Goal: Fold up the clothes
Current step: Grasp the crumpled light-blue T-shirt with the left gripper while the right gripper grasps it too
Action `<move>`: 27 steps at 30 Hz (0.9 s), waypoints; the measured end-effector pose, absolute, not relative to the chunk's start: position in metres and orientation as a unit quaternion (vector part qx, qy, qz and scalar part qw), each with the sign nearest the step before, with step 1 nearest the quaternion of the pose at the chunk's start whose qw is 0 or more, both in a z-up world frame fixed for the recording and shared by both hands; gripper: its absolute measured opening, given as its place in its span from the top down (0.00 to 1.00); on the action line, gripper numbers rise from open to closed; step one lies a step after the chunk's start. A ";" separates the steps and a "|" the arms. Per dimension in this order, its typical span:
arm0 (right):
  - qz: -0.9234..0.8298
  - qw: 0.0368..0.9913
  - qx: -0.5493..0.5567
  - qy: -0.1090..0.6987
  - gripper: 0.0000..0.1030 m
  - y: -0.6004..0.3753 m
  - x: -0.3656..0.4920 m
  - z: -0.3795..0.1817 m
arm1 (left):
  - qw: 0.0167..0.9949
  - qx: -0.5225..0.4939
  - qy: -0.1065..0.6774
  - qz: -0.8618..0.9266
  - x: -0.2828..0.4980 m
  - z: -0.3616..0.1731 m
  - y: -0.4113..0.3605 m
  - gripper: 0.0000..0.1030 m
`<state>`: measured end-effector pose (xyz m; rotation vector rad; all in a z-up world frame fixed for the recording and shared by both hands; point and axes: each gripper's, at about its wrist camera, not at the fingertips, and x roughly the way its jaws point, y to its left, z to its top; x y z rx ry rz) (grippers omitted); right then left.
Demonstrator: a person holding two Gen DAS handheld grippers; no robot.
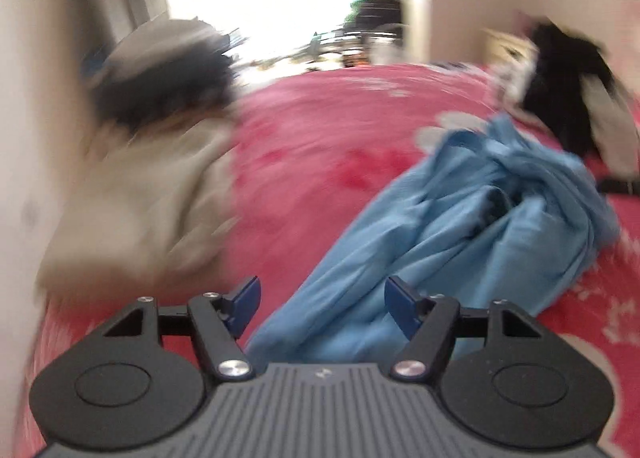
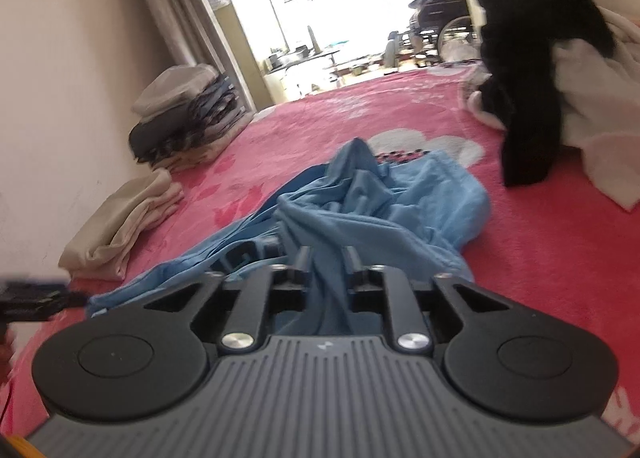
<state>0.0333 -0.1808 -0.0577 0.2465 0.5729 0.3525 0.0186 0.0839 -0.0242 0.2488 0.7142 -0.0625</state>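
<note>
Smearing blurs most of the left wrist view: the folded beige garment (image 1: 140,194) and the pile of folded clothes (image 1: 160,70) behind it, both along the left edge of the pink blanket (image 1: 320,130), are hard to make out there. In the right wrist view they read clearly, one beige piece (image 2: 124,218) and one pile (image 2: 188,110) of several layers I cannot count. One crumpled blue garment (image 2: 360,202) lies mid-blanket, its near end hidden under the tool bodies. One heap of black and white clothes (image 2: 540,78) sits toward the far right edge, partly cut off.

The left gripper (image 1: 320,298) stands well open, its two blue pads clear of the blue garment (image 1: 480,226), which shows between them without being pinched. The right gripper (image 2: 326,258) is partly open with blue cloth bunched between its fingers; I cannot tell whether the pads press it. The dark shape at the right view's left edge is too blurred to name.
</note>
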 end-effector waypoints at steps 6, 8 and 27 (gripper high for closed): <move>0.181 0.939 0.043 0.288 0.35 -0.158 0.062 -0.052 | 0.909 0.174 0.378 -0.029 0.067 -0.059 0.057 0.62; 0.171 0.932 0.017 0.319 0.35 -0.152 0.082 -0.062 | 0.911 0.108 0.398 -0.023 0.072 -0.059 0.073 0.65; 0.155 0.880 0.259 0.367 0.93 -0.239 -0.021 -0.057 | 0.932 -0.115 0.344 -0.018 0.052 -0.010 0.124 0.94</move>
